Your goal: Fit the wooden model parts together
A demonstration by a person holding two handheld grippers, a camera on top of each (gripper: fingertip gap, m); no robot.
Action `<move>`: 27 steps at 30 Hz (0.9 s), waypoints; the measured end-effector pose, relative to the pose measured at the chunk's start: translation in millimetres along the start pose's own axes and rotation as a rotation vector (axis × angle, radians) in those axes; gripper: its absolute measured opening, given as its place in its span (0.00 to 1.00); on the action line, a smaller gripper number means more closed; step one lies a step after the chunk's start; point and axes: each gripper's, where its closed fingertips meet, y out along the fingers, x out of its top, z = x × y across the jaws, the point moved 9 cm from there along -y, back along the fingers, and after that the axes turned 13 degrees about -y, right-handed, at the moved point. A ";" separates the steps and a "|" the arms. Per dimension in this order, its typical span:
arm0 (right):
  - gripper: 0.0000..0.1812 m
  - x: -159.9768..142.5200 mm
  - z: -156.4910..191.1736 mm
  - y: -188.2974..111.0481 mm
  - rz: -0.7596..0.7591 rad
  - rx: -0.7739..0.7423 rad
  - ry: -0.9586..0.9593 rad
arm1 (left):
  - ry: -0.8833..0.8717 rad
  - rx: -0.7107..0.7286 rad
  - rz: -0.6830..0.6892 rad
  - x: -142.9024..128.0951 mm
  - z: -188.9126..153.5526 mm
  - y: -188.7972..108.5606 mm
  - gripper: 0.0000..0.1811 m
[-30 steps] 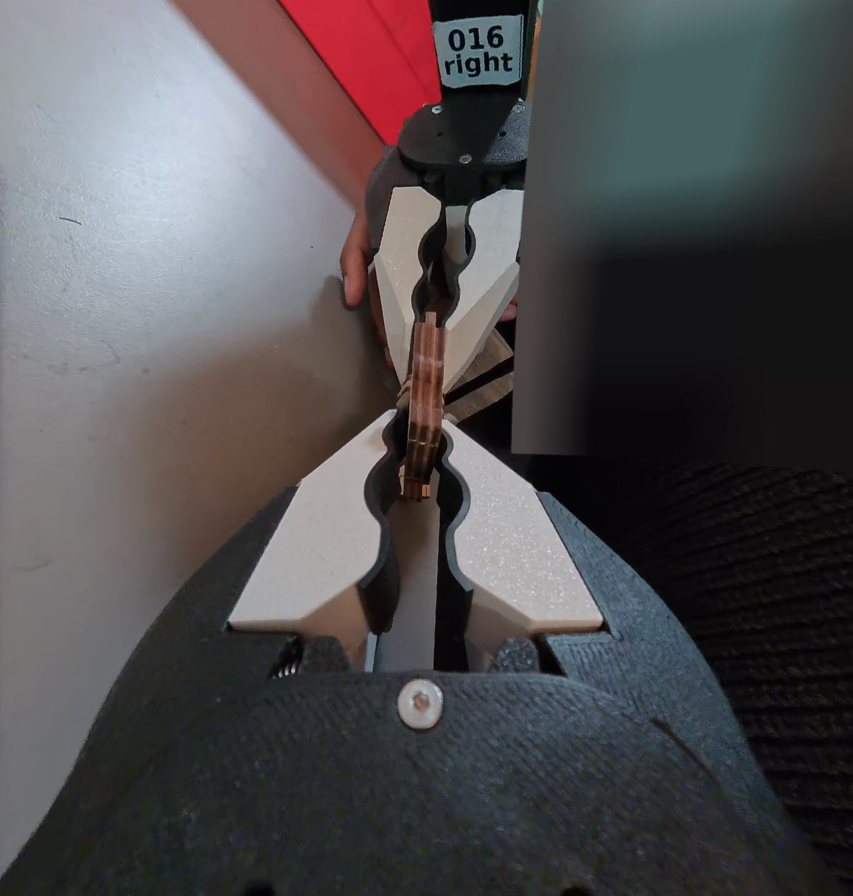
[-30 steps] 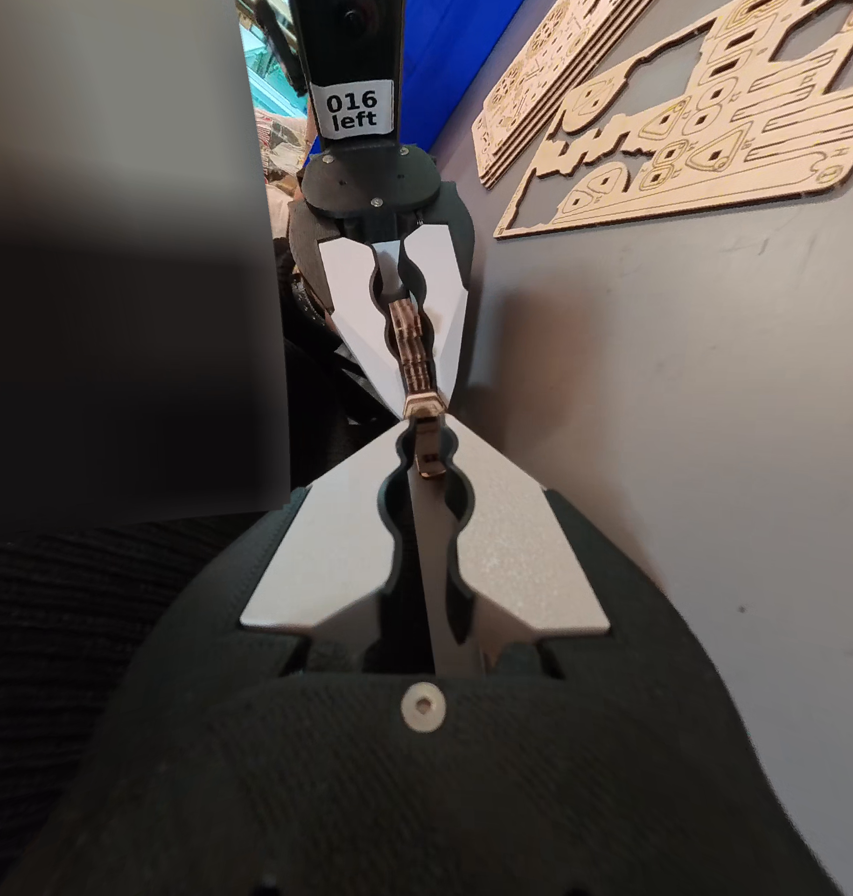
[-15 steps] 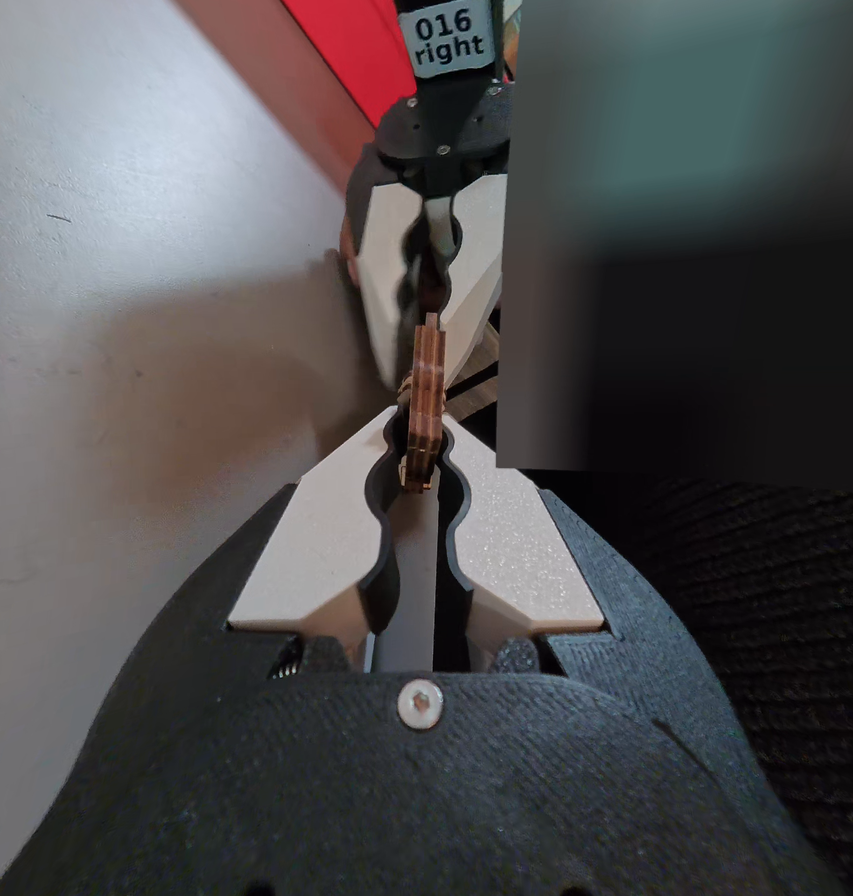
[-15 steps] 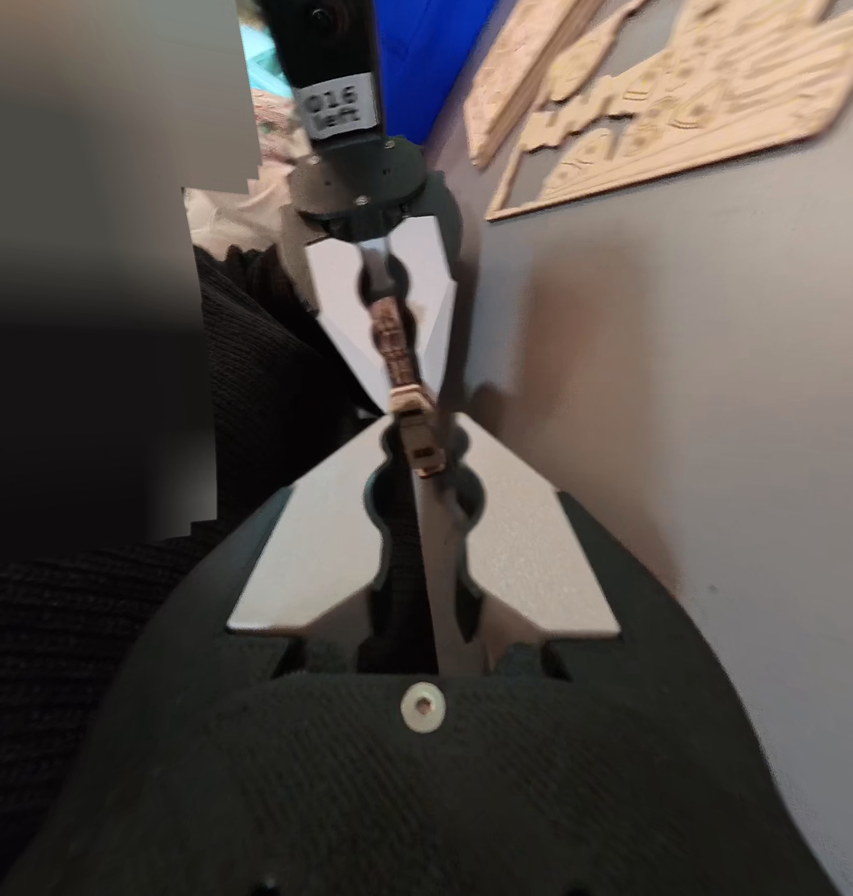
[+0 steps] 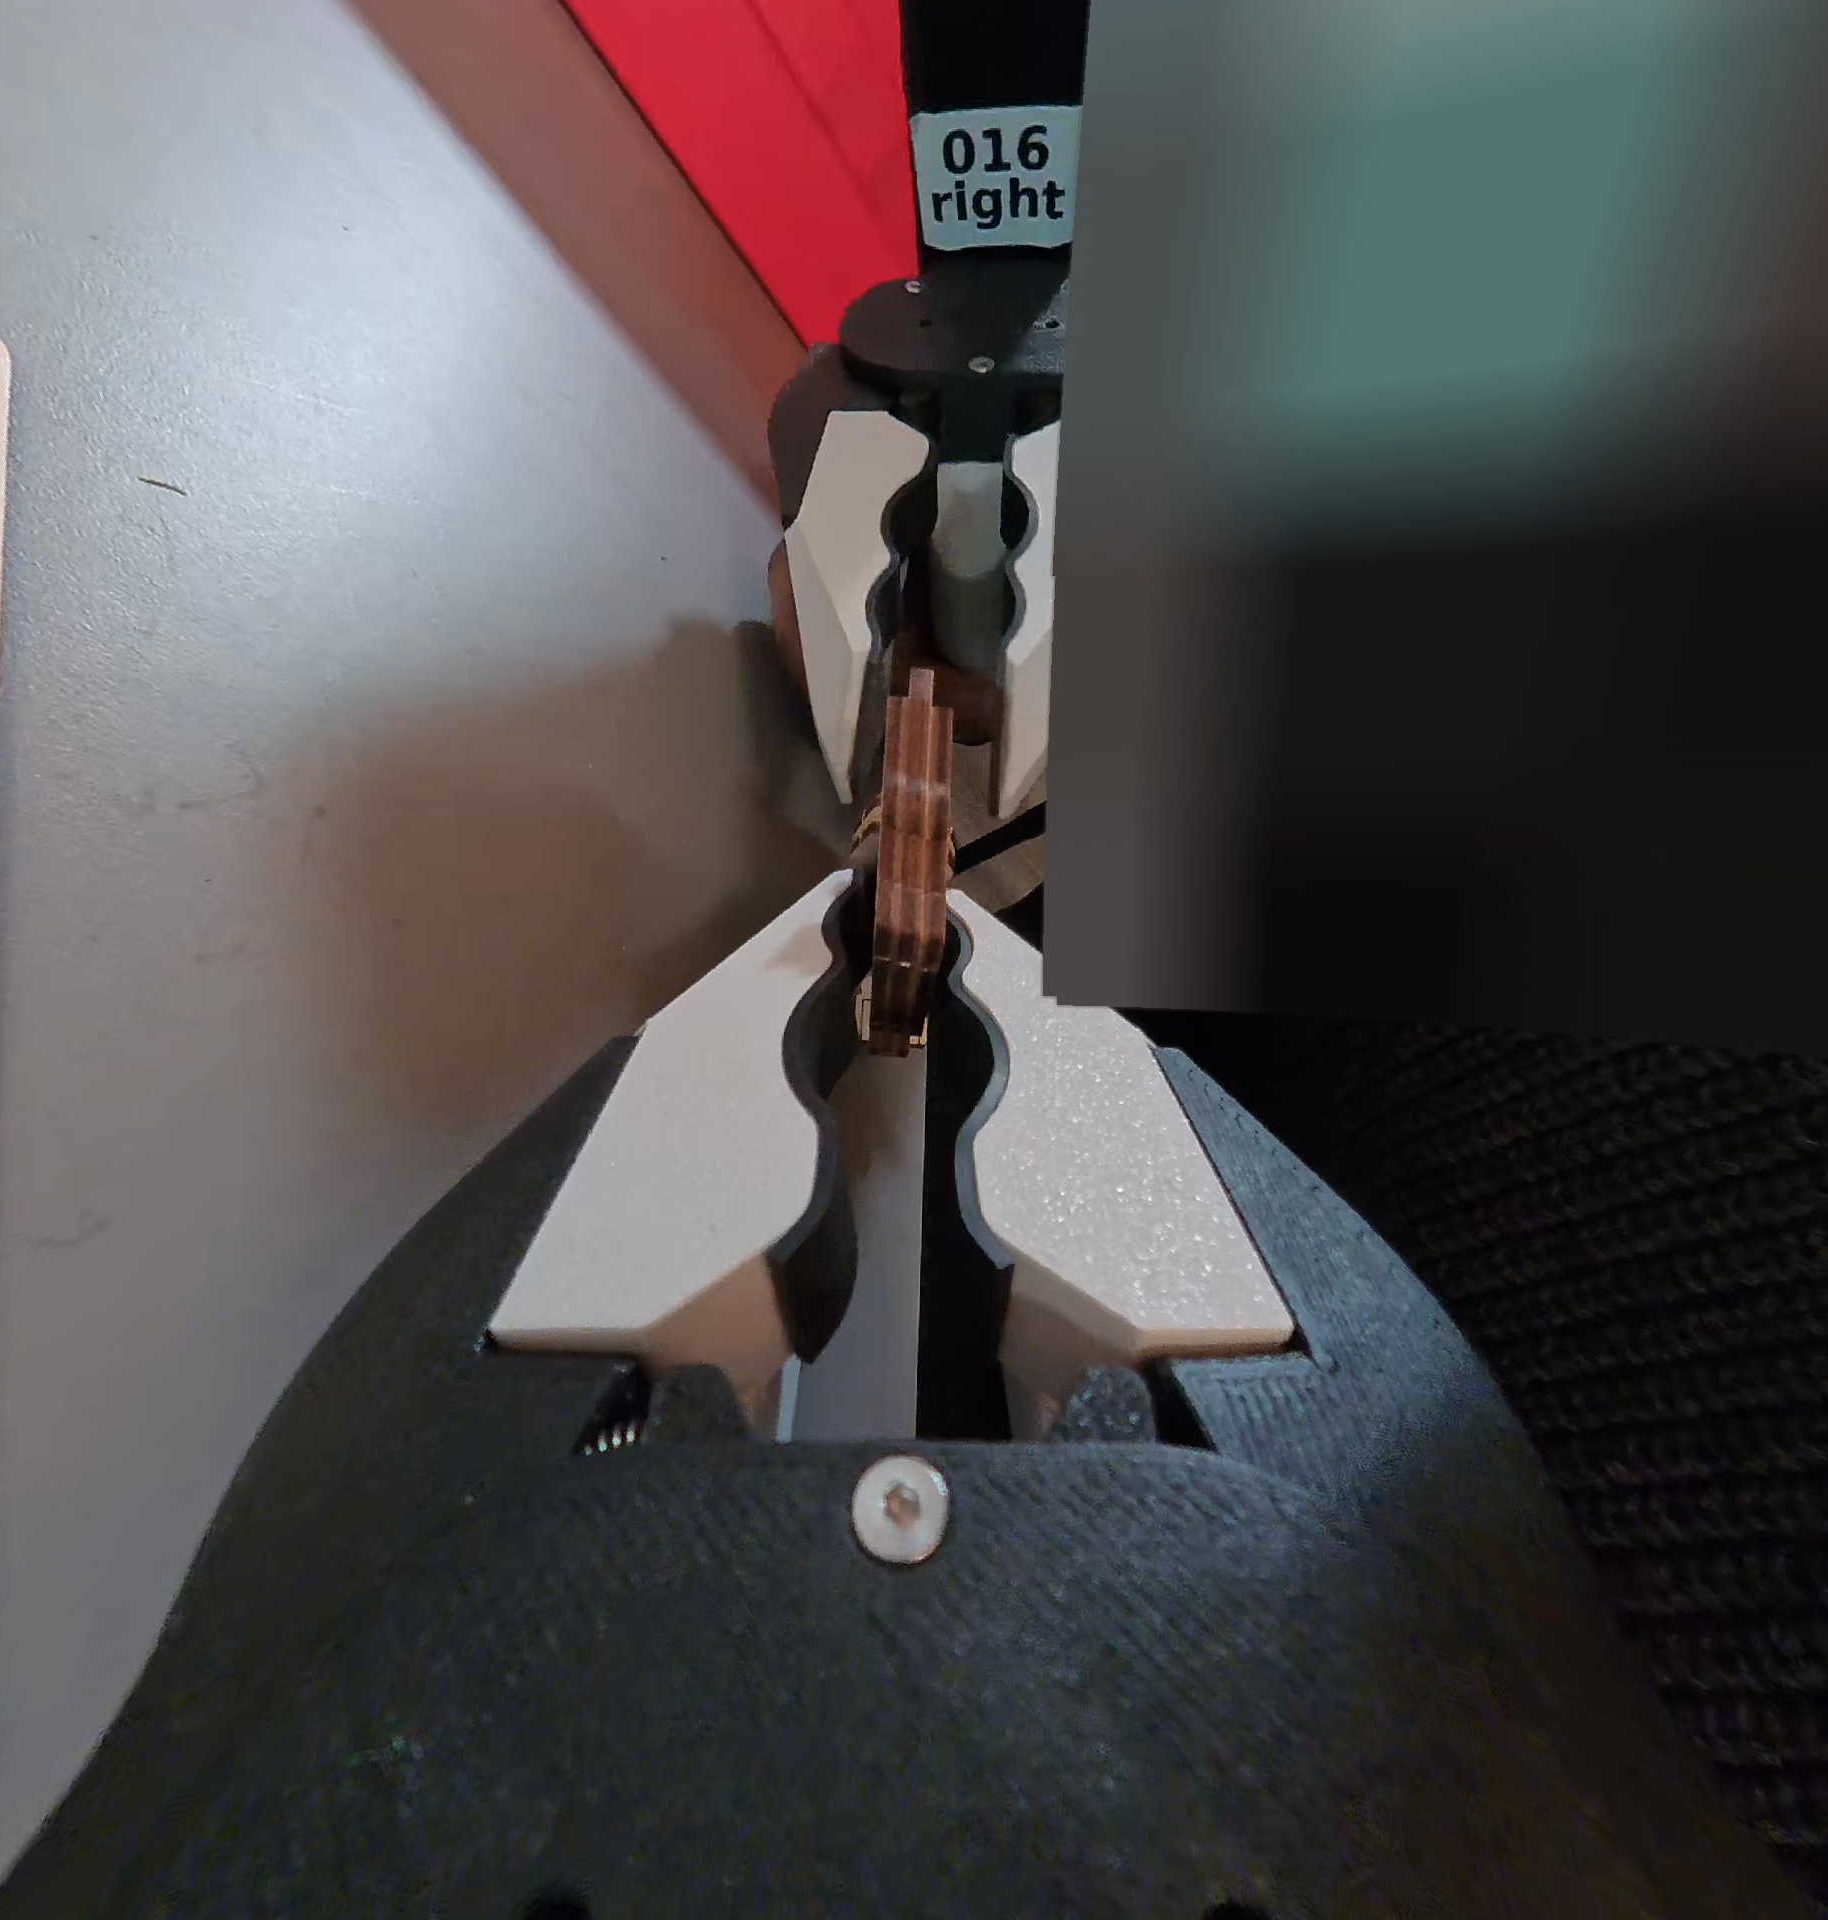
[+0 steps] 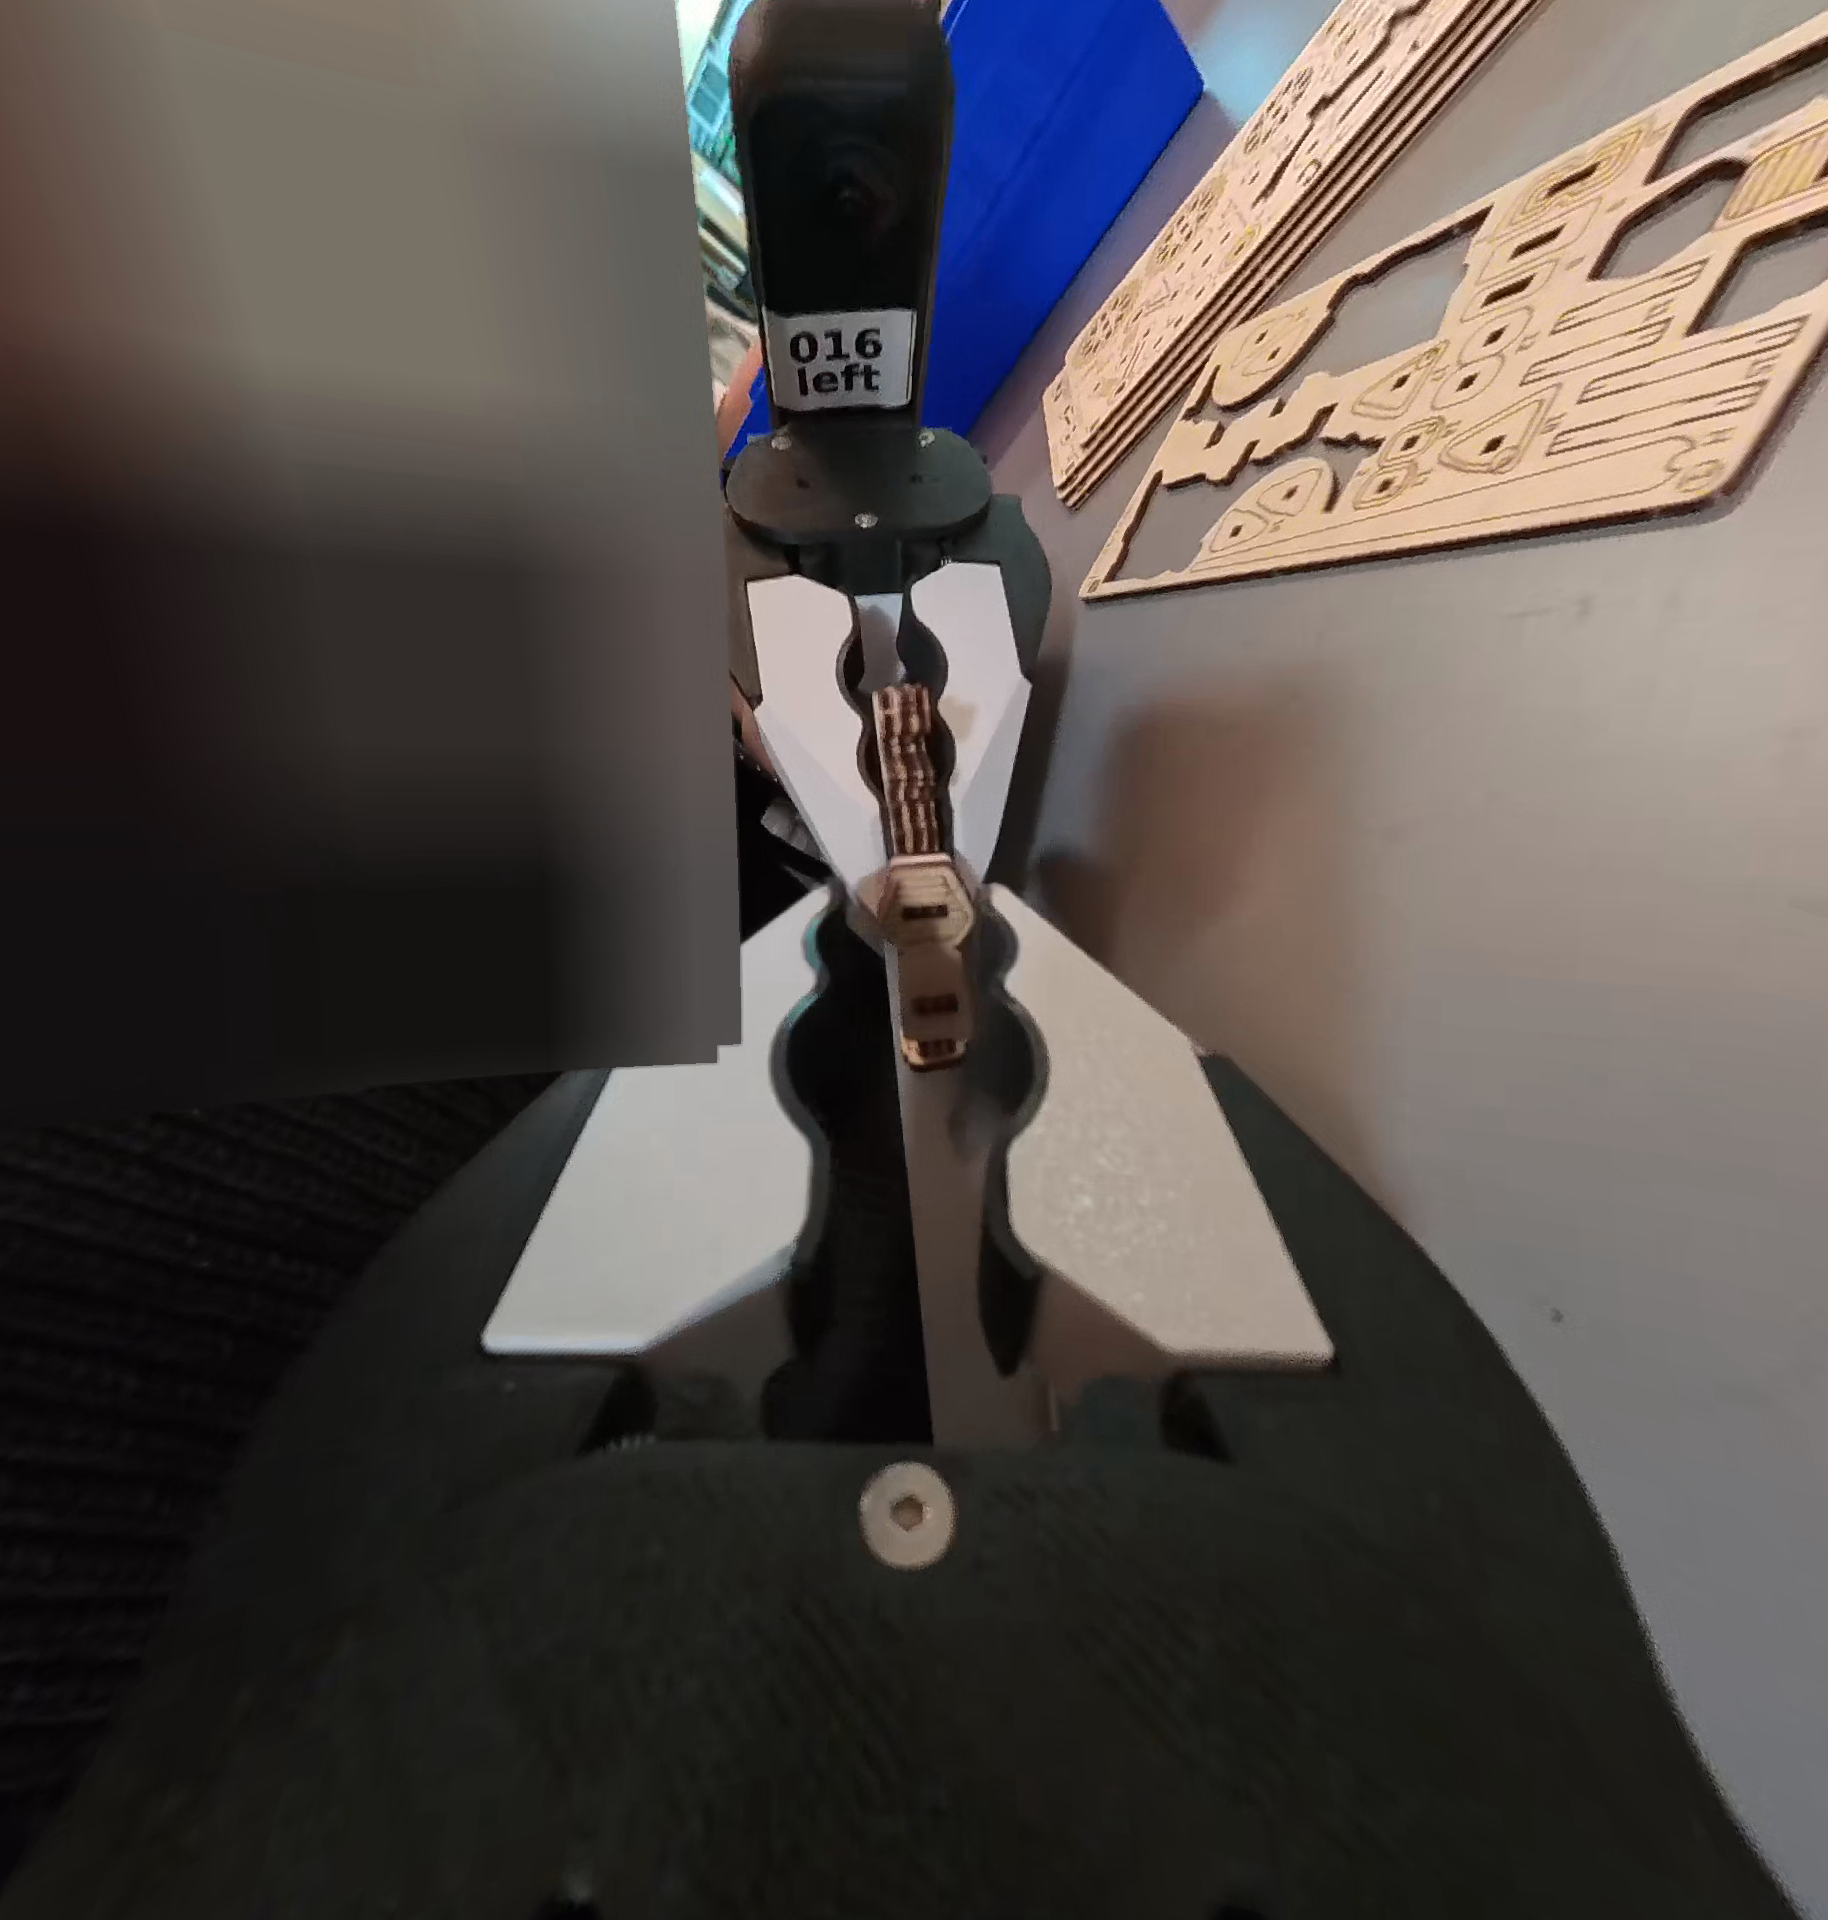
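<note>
Wooden model parts everywhere, lol. My left gripper (image 5: 897,914) has its jaws pinching a layered wooden piece (image 5: 912,831) mid-frame, and my right gripper (image 6: 915,914) pinches a pale wooden part (image 6: 931,966) butted against it. Both hang beside the grey tabletop (image 6: 1512,935); cut-out plywood sheets (image 6: 1512,416) lie upper right.

The left gripper (image 5: 894,914) and right gripper (image 6: 915,914) face each other tip to tip, nearly touching, each with jaws closed narrowly around something thin held between them.
</note>
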 end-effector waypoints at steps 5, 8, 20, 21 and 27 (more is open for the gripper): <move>0.11 -2.5 2.2 4.2 0.049 -0.014 -0.031 | 0.001 -0.006 0.003 0.0 -0.3 0.2 0.04; 0.06 -0.4 0.4 0.3 0.009 -0.005 -0.005 | -0.003 -0.010 0.003 0.0 0.0 0.0 0.04; 0.06 -2.5 2.5 3.1 0.043 -0.006 -0.027 | 0.002 -0.016 0.015 -0.8 -0.5 -0.2 0.04; 0.06 -2.5 2.8 3.2 0.044 -0.008 -0.032 | 0.004 -0.015 0.016 -0.9 -0.6 -0.1 0.03; 0.07 -2.8 4.1 3.3 0.055 -0.011 -0.042 | 0.006 -0.015 0.028 -1.0 -0.6 0.9 0.03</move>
